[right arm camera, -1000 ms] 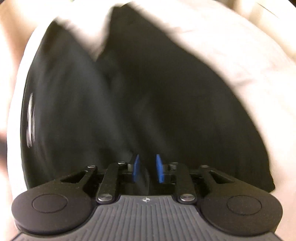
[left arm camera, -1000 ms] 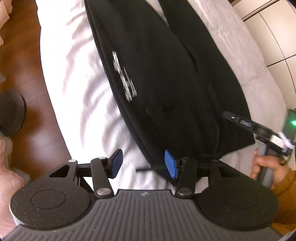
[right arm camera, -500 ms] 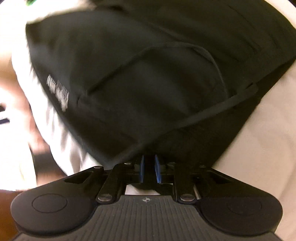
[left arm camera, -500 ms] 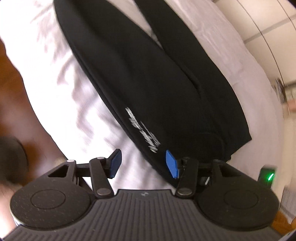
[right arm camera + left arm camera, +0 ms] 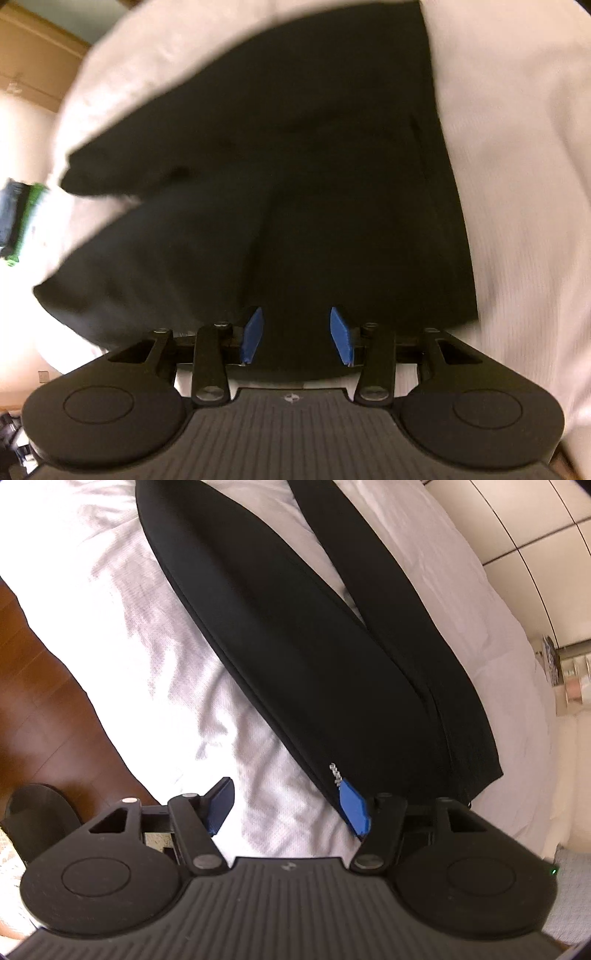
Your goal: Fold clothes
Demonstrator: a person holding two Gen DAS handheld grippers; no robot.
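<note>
Black trousers (image 5: 303,635) are laid on the white bed (image 5: 122,602), long axis toward 11 o'clock. Left gripper (image 5: 290,806) fingers are spreading, empty, waistband corner at 1 o'clock. Right gripper (image 5: 297,334) fingers are opening over cloth, nothing pinched.

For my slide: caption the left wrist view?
Left tongs opening over white bedding, beside flat black trousers.

A home bedroom: a bed (image 5: 424,546) with white bedding beside a dark wooden floor (image 5: 33,686), pale panelled wardrobe doors (image 5: 535,528) on the far right.
</note>
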